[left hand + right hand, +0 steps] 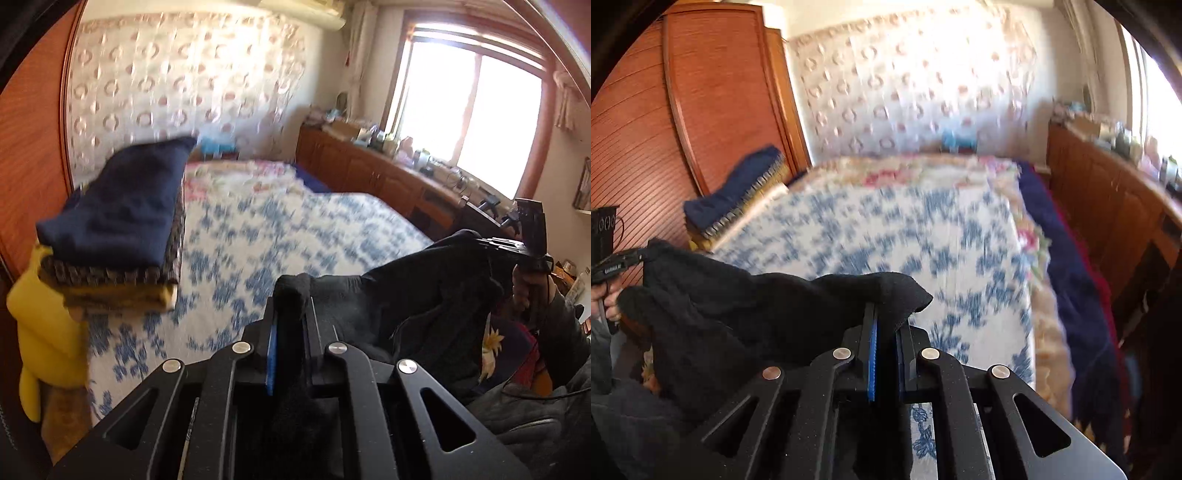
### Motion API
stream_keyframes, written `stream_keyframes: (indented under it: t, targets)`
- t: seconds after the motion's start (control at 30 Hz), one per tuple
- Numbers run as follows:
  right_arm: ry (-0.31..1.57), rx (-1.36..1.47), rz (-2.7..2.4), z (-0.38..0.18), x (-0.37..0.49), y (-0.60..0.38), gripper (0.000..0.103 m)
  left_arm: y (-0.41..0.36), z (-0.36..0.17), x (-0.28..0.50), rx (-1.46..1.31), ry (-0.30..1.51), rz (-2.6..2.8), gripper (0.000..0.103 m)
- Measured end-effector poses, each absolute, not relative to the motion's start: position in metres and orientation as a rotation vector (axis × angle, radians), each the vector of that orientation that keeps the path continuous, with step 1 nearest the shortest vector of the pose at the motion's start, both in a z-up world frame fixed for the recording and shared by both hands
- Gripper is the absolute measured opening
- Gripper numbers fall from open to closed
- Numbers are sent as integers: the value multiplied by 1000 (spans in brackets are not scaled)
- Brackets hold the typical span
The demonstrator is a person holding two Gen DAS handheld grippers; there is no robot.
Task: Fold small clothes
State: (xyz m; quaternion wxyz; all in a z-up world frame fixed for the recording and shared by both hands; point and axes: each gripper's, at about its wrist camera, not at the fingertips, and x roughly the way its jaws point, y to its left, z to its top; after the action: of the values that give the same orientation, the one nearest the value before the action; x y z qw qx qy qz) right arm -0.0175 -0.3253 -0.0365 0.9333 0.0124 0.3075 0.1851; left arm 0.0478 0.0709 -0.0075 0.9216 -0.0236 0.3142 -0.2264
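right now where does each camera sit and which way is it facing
Left wrist: rides on the left gripper, looking along its fingers across the bed toward the window; the right gripper and the hand holding it show at right.
Right wrist: rides on the right gripper, looking up the bed toward the wardrobe and patterned wall; the left gripper shows at far left.
Shared: the black garment pinched by both grippers, the bed, and the folded stack.

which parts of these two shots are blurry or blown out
Left wrist view: window blown out white, bedspread and folded stack motion-smeared, left gripper sharp. Right wrist view: bedspread and patterned wall smeared, black garment nearly detailless.
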Motion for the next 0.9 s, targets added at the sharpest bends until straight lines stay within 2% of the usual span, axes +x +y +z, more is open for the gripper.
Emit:
stream_keyframes:
  t: [0.53,0.9]
  targets:
    - [289,-69,406,96,-126,-347,7,78,127,-5,-28,271,-473,12]
    - [91,-118,386,169,-165,-358,7,106,180,-2,-40,119,-408,12]
